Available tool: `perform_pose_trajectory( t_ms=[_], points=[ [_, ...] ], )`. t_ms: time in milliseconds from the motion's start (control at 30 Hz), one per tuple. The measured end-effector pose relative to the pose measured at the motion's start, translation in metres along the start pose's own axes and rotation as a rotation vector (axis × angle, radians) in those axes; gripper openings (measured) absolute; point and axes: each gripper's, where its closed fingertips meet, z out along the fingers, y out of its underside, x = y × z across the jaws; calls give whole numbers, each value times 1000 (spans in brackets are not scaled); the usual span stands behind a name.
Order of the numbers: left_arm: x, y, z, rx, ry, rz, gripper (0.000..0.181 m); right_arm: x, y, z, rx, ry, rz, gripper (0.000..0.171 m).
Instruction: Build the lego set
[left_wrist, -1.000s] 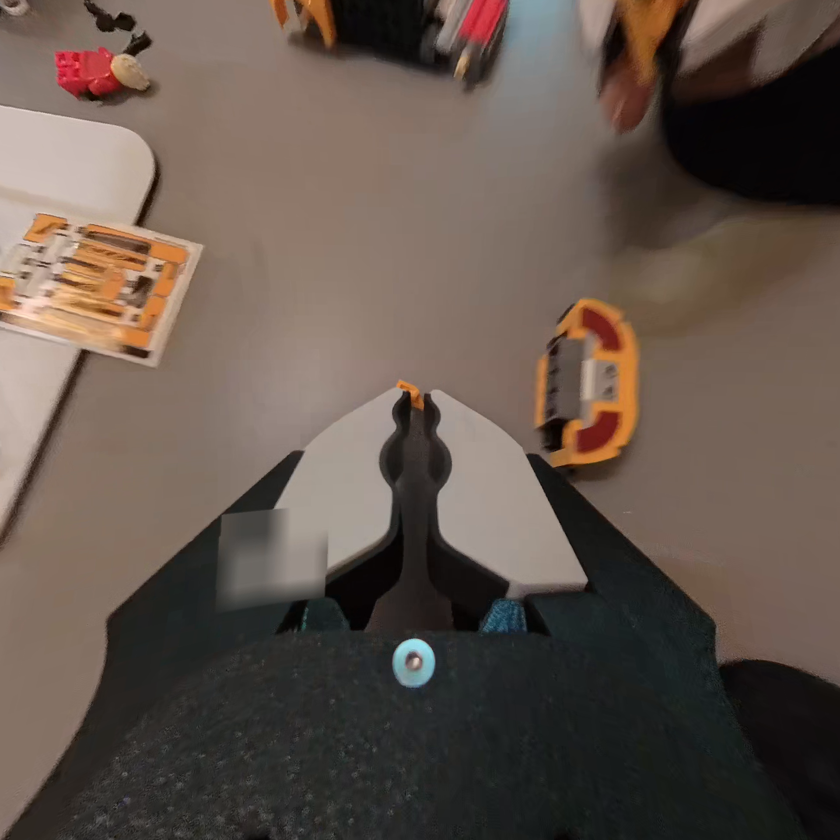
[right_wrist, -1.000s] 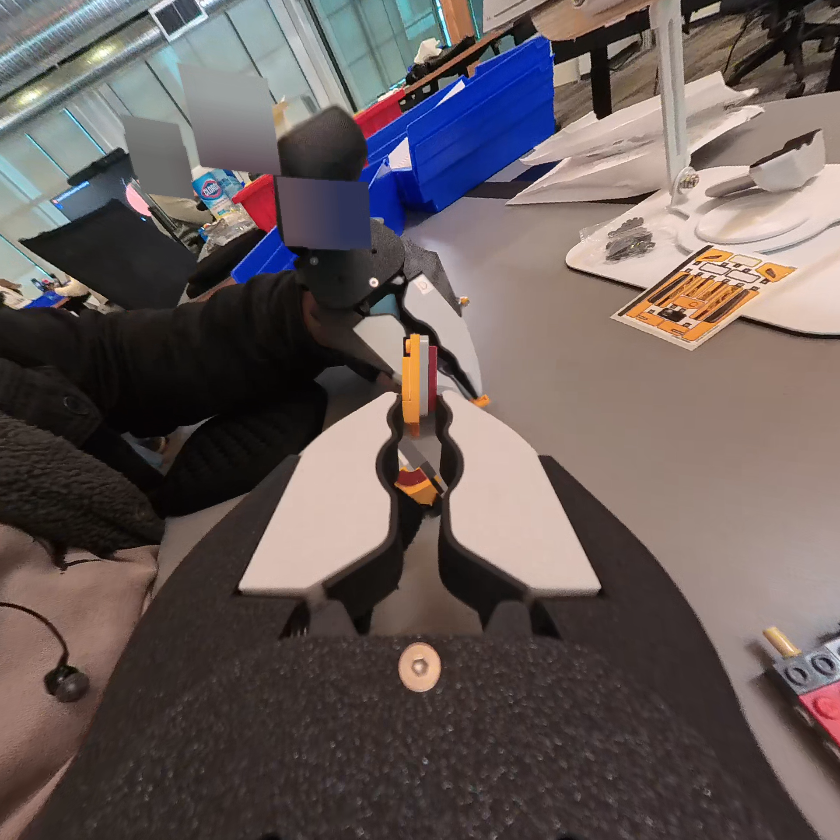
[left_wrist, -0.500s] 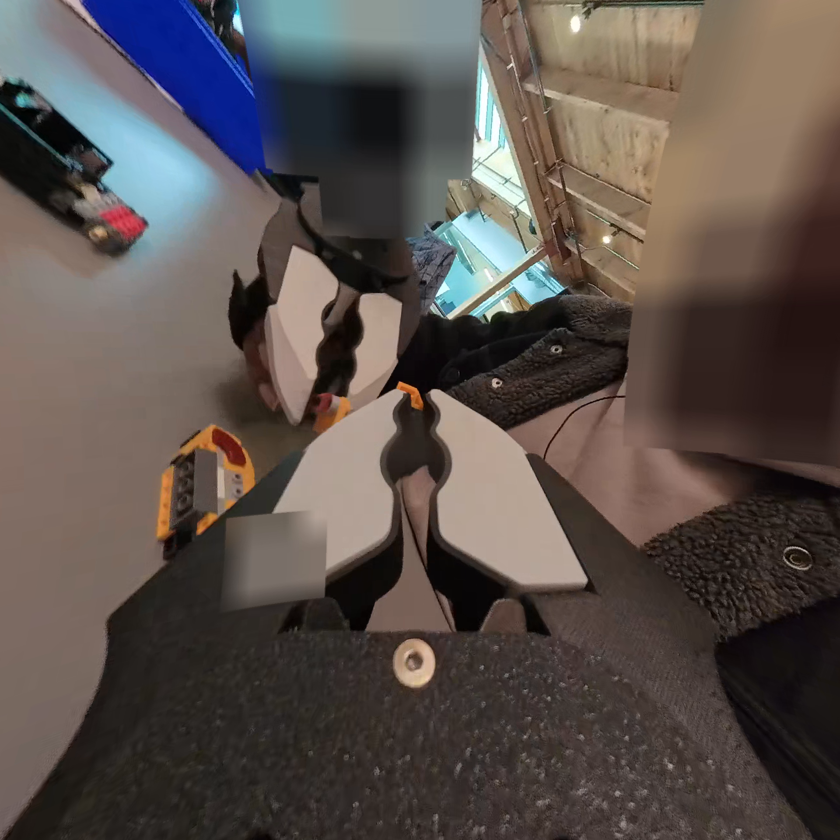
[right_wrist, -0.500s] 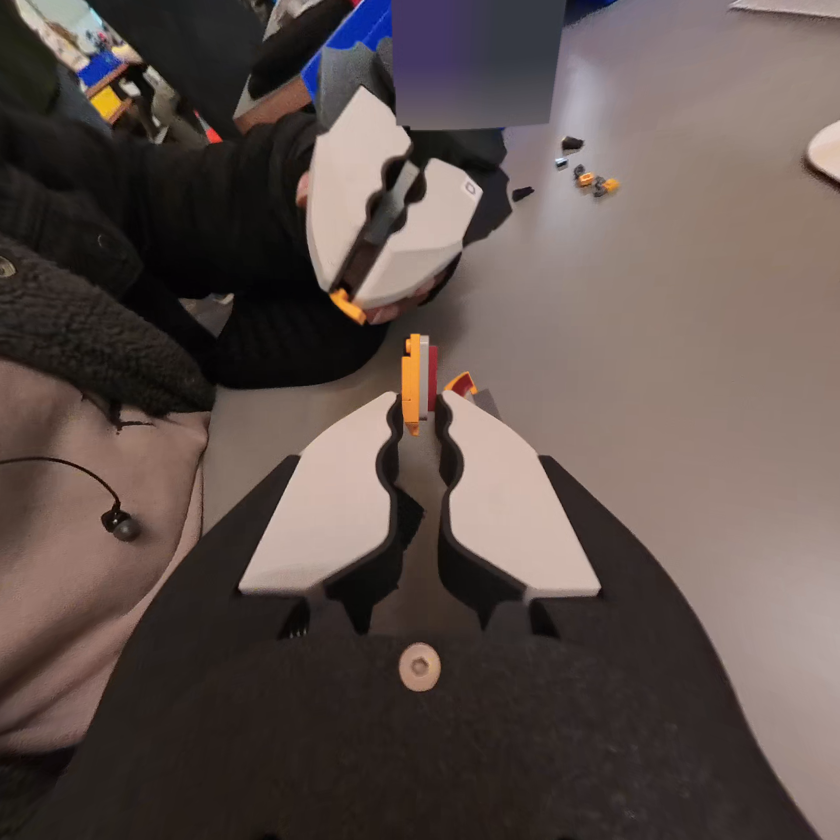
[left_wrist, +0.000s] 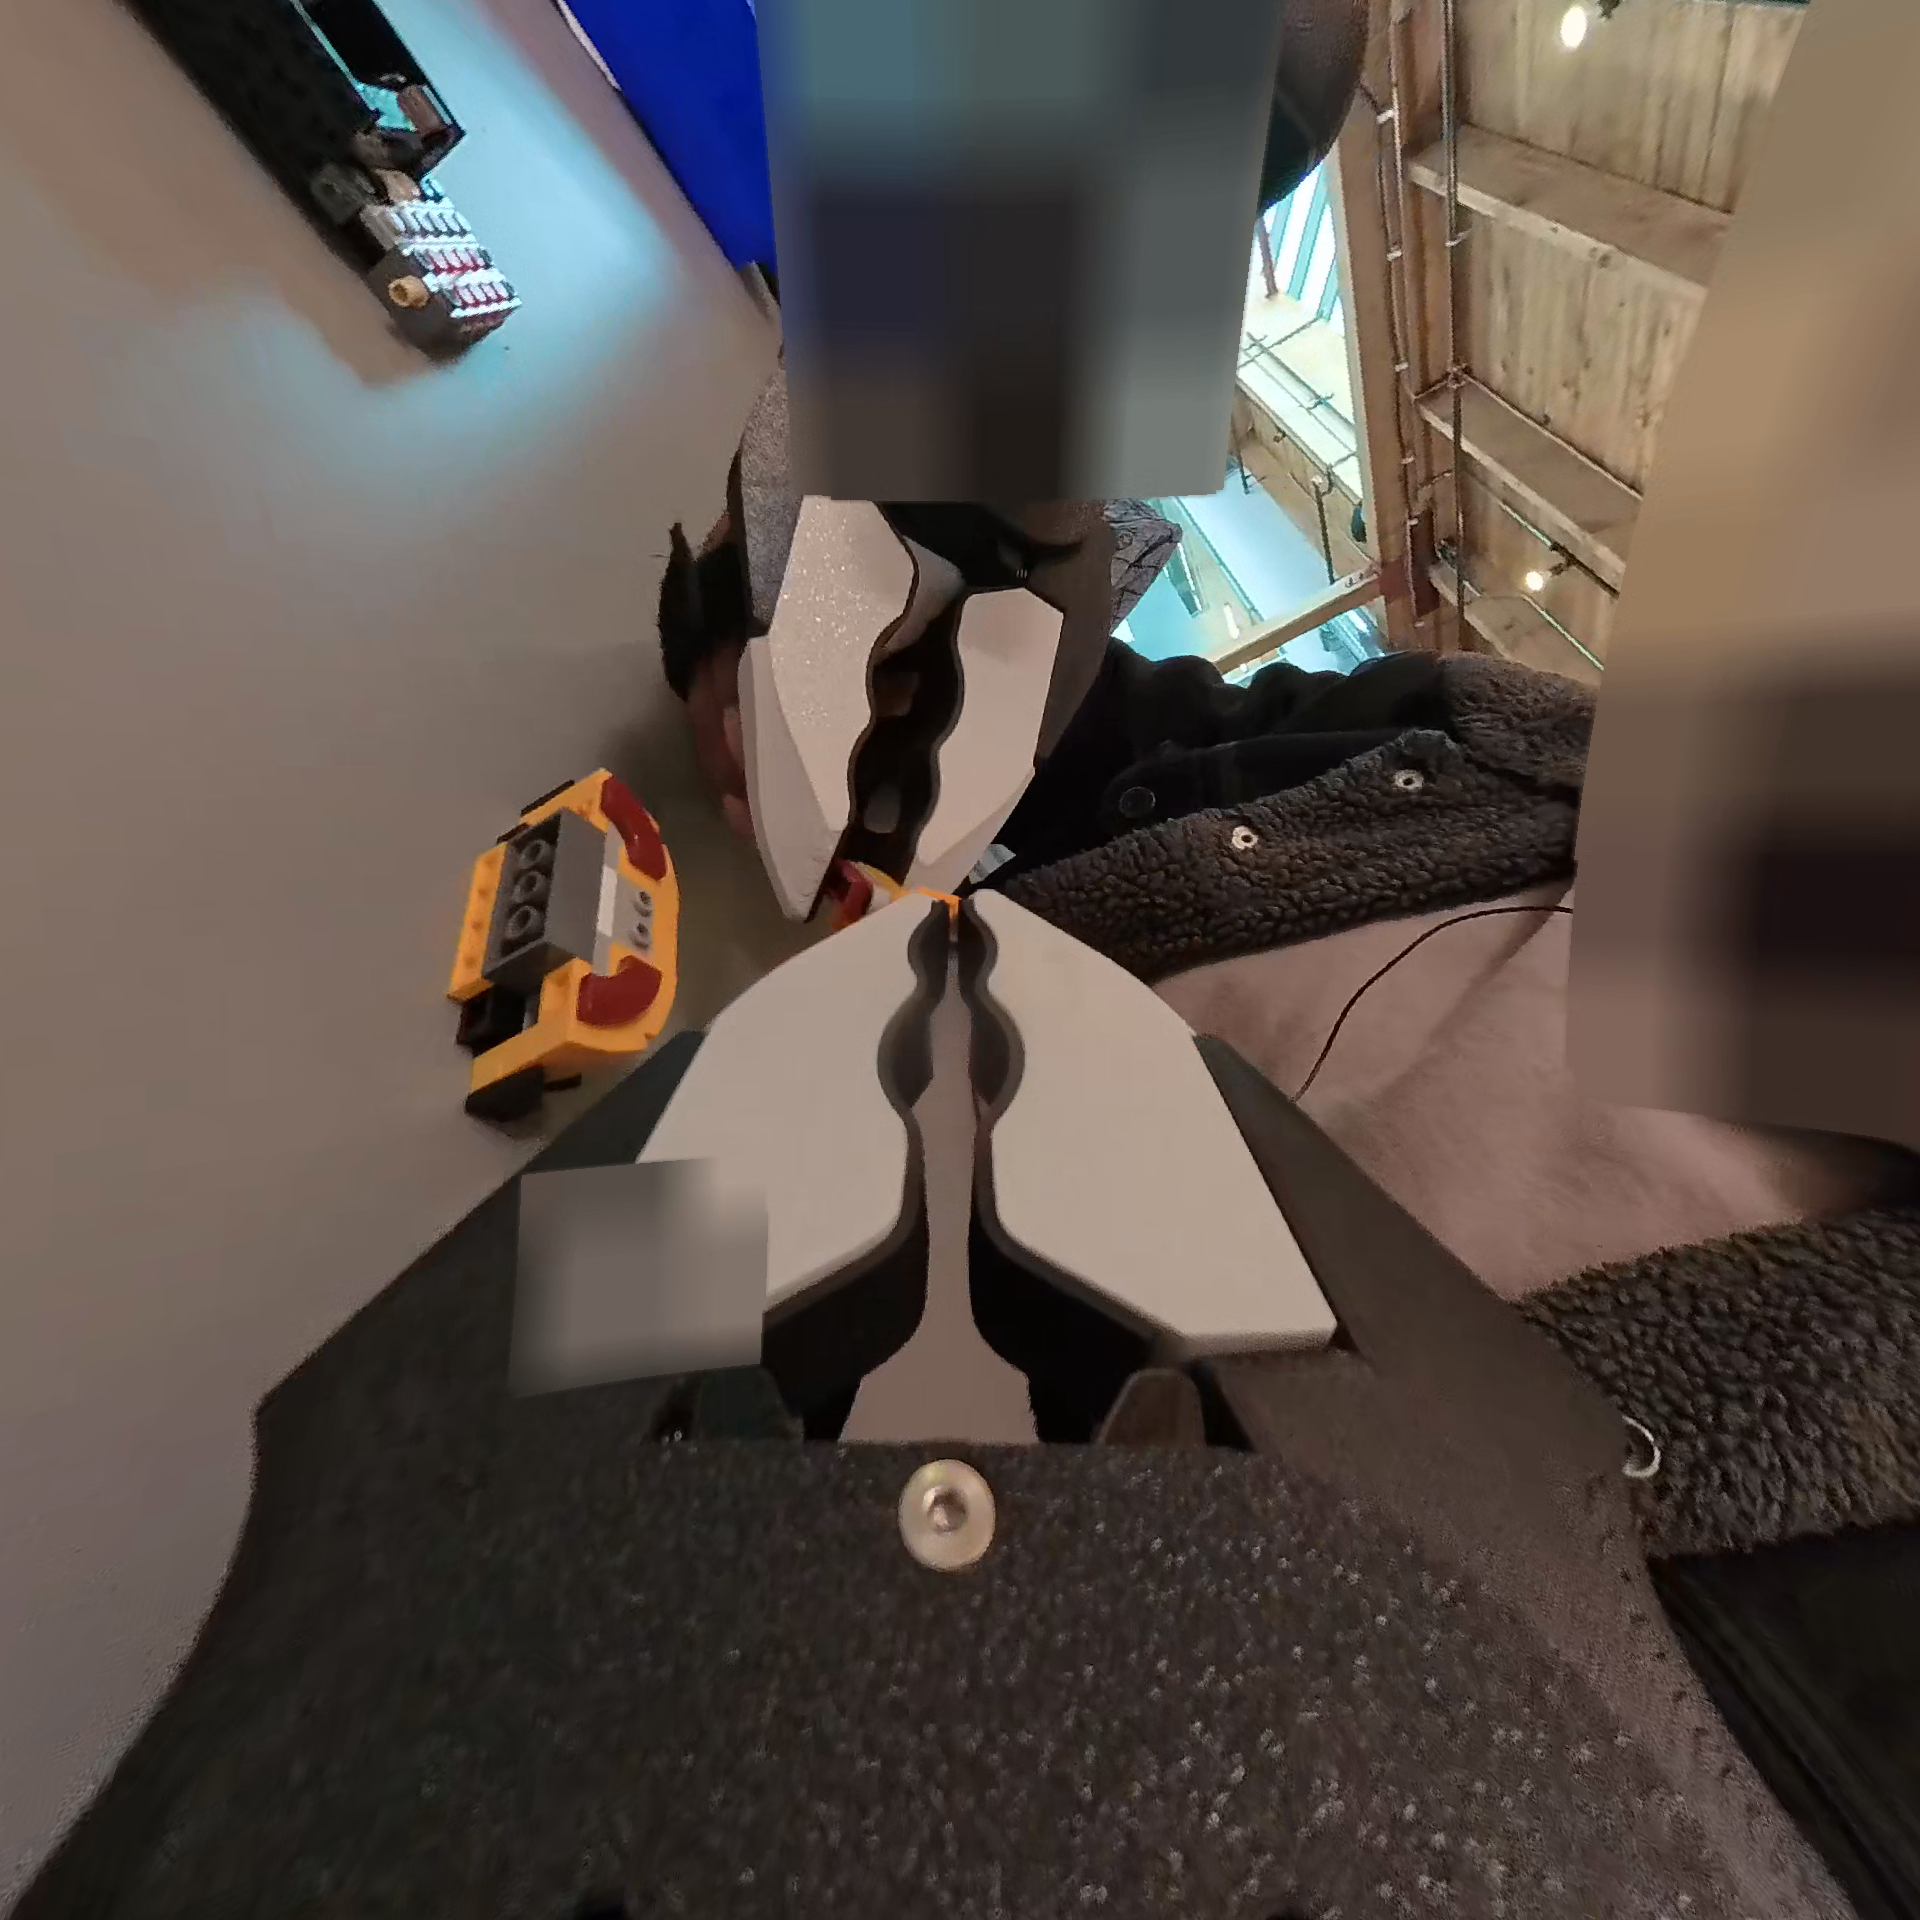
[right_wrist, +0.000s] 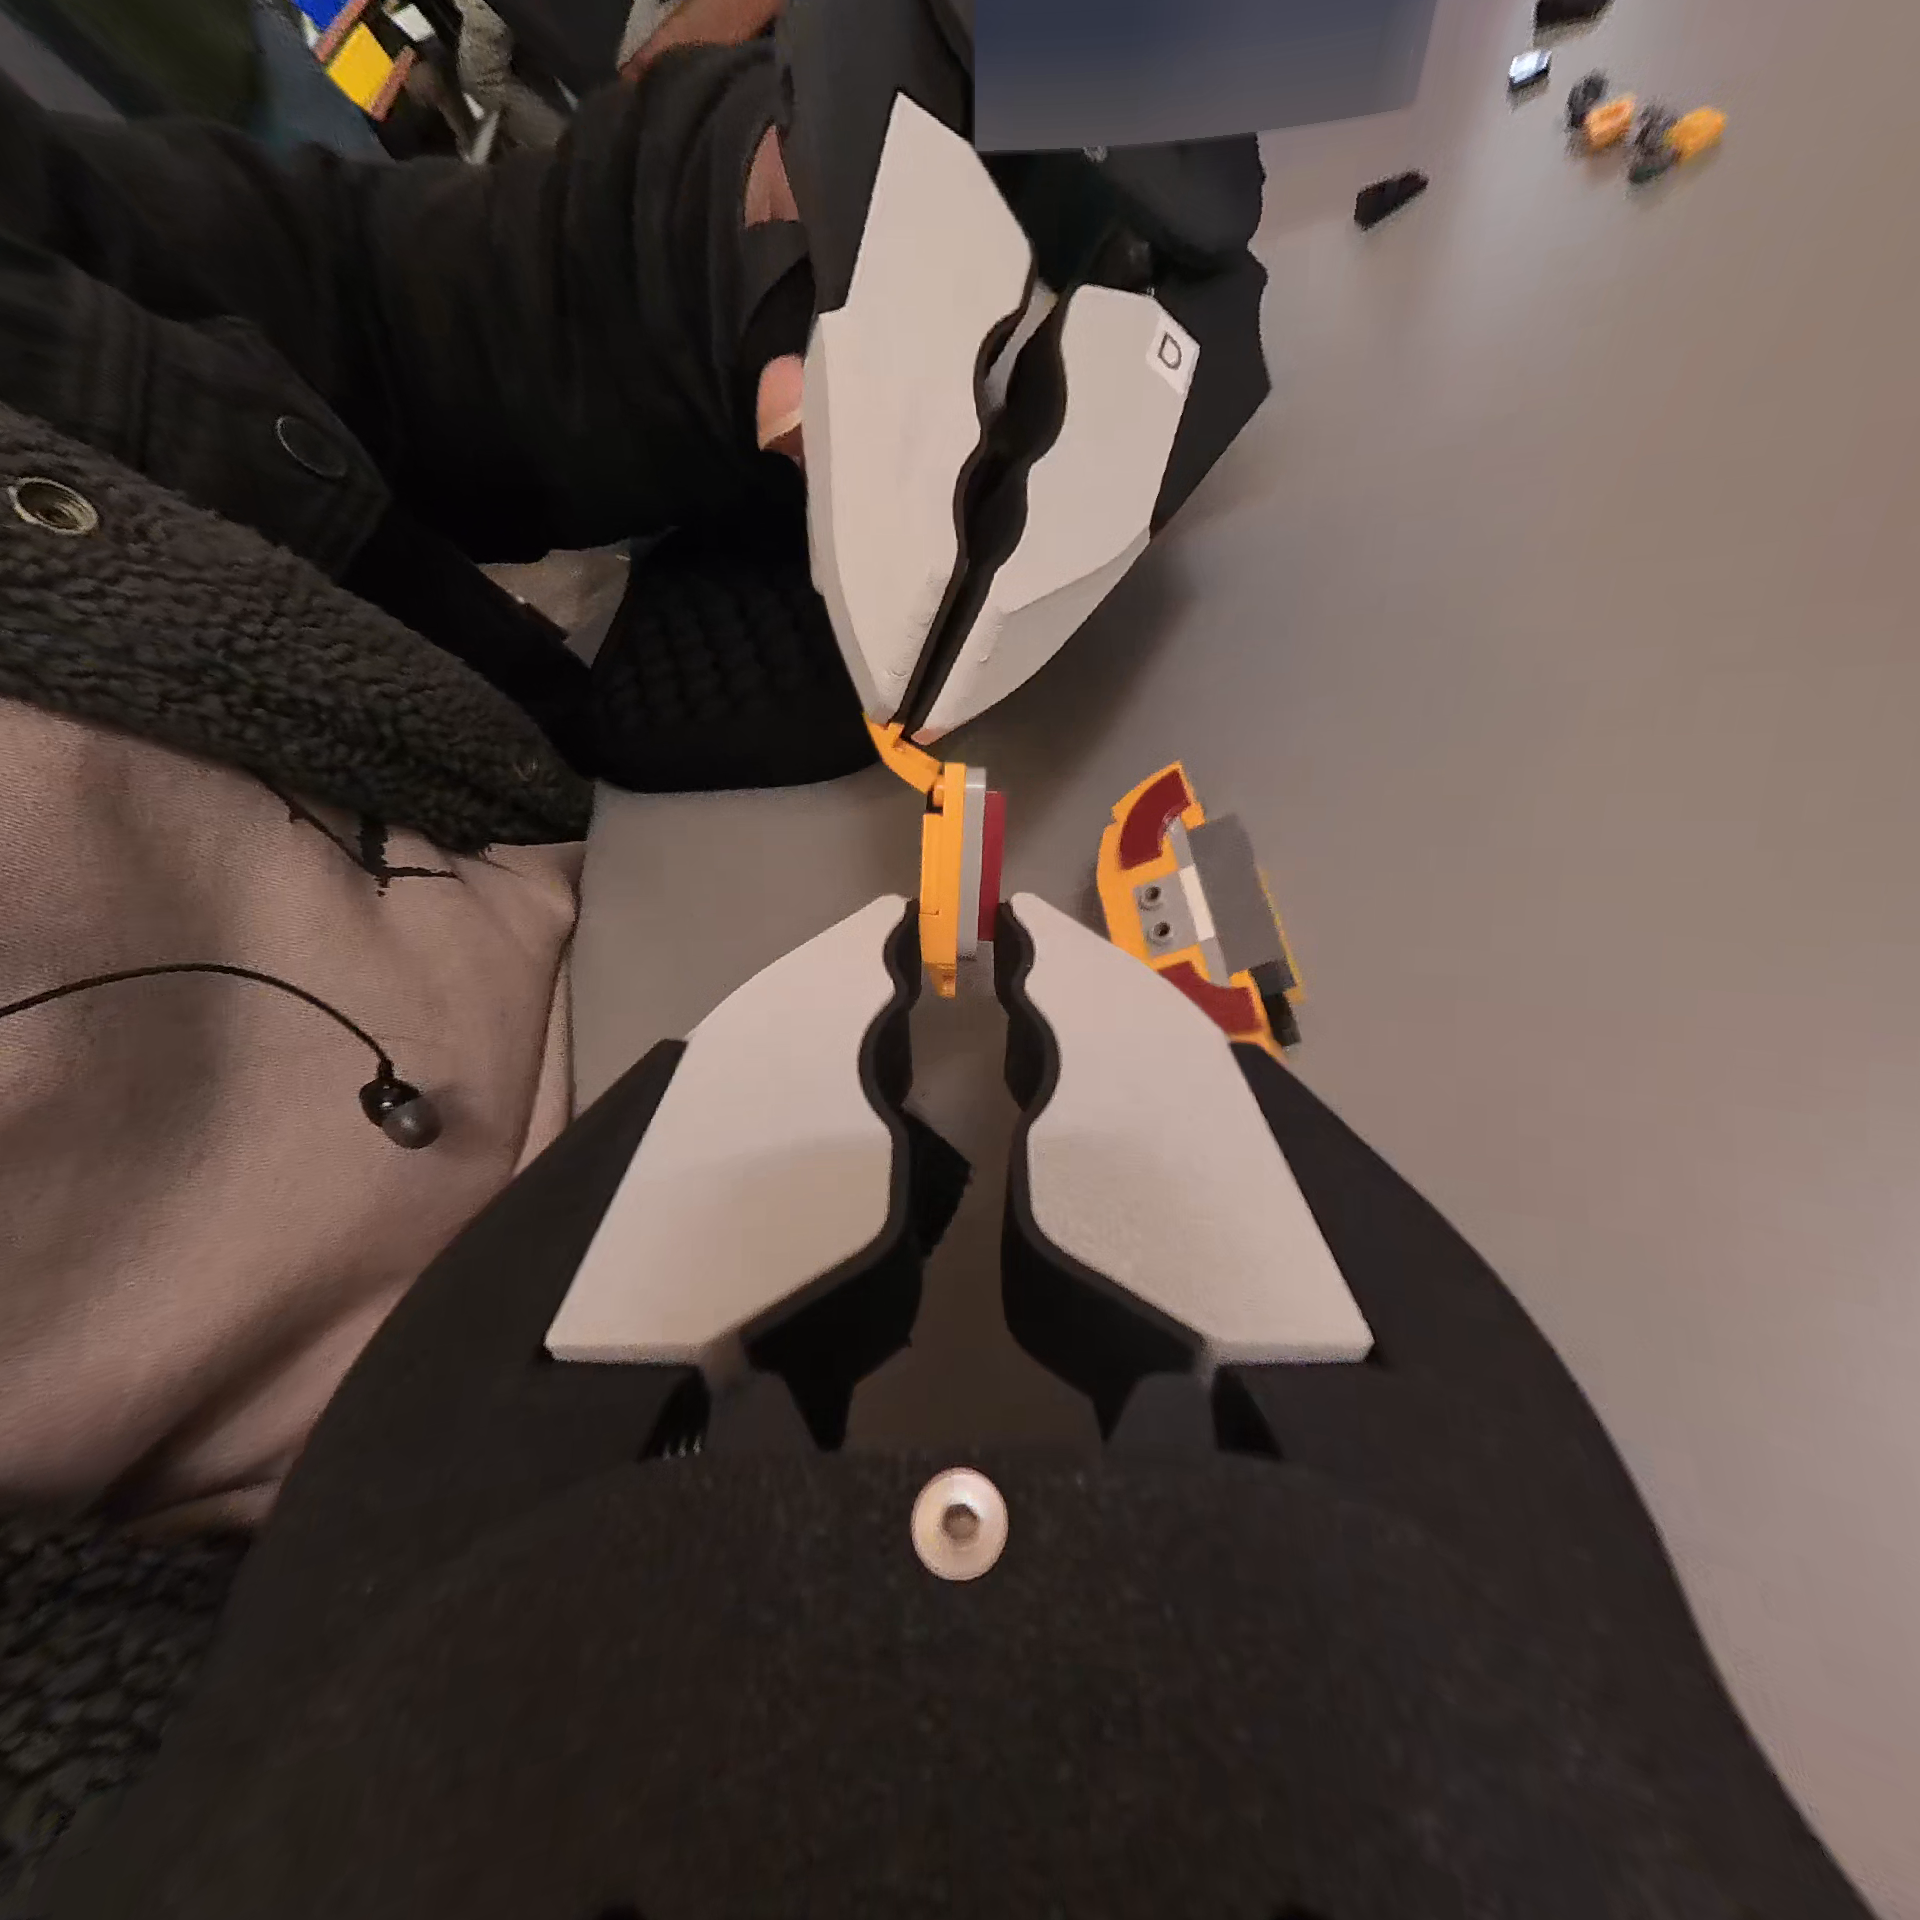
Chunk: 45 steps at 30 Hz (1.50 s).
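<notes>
My right gripper (right_wrist: 961, 914) is shut on a flat orange, grey and dark red lego stack (right_wrist: 961, 862), held on edge above the grey table (right_wrist: 1558, 727). My left gripper (left_wrist: 948, 912) is shut on a small orange piece (left_wrist: 938, 900) at its tips. In the right wrist view the left gripper (right_wrist: 907, 727) comes in from above, and its orange piece (right_wrist: 904, 756) touches the far end of the stack. In the left wrist view the right gripper (left_wrist: 847, 899) faces mine tip to tip. An orange sub-assembly (right_wrist: 1195, 904) with red arches lies on the table beside them; it also shows in the left wrist view (left_wrist: 566, 935).
Several small loose pieces (right_wrist: 1647, 125) and a black piece (right_wrist: 1387, 197) lie farther out on the table. A black lego build with red parts (left_wrist: 416, 208) sits far off, near a blue bin (left_wrist: 707, 104). The person's dark sleeves and fleece jacket (right_wrist: 260, 644) fill the near side. Only a small space, under 4 cm, lies between the two pairs of fingers.
The two grippers have come together tip to tip. The left's small orange piece, apart from the stack half a second ago, now touches its far end. Both views swung towards the person.
</notes>
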Motion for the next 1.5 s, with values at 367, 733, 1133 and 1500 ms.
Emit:
perform_pose_trajectory(
  t_ms=[367,733,1133,1500],
  points=[
    [3,21,11,-28,-26,-122,1,-22,18,1,-109,-214,149,13],
    [-32,52,-1,-272,-457,183,13,-20,41,6,-299,-202,161,13],
    [-31,72,27,-505,-704,1103,20,-36,50,18,-425,-339,204,13],
    [-40,85,15,-493,-647,581,20,-22,51,5,-334,123,-440,40]
  ],
)
